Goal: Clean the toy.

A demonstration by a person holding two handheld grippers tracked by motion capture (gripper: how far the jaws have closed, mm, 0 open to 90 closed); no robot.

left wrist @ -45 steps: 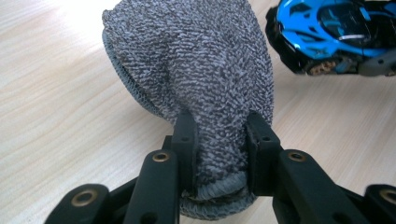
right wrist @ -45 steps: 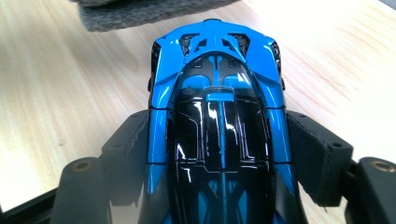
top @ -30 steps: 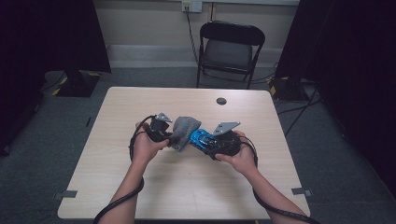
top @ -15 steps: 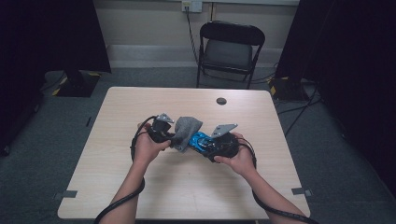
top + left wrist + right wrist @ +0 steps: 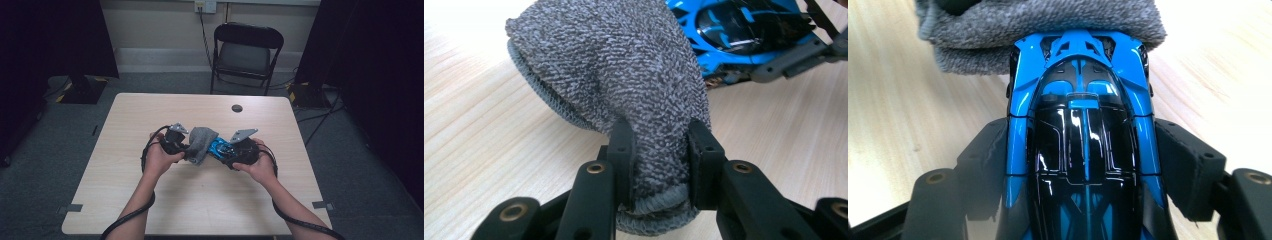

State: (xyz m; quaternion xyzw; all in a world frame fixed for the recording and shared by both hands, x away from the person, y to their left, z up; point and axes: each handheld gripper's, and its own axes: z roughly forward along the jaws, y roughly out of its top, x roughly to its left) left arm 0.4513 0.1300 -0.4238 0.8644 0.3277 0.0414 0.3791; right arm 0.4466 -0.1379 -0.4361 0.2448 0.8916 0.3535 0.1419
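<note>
Nothing has really moved since the earlier frames: both hands sit at the same spot over the table's middle, cloth and car still between them. Left gripper (image 5: 186, 148) is clenched on the grey terry-knit cloth with a ribbed hem (image 5: 624, 90); in the left gripper view both black jaws pinch a gathered fold of it near the hem, and the rest of the cloth bulges away from the jaws towards the car. Right gripper (image 5: 227, 152) is grasping the blue and black glossy toy car (image 5: 1083, 150); in the right gripper view the jaws press on the car's two flanks, with its pointed end aimed away from the hand and butting into the cloth. Cloth covers that end of the car; contact is visible, though how far the car goes in I cannot tell. From the high view the pair is held just above the light wood-grain table (image 5: 150, 210), about mid-table and slightly towards the person's side; whether either thing touches the tabletop I cannot tell. Left hand (image 5: 161, 159) and right hand (image 5: 260, 165) wrap the gripper bodies, black cables trailing back along both forearms. Farther out: a small dark round disc (image 5: 237, 108) lies on the table near its far edge, well apart from the grippers, and a black folding chair (image 5: 245, 55) stands beyond the table against the wall.
</note>
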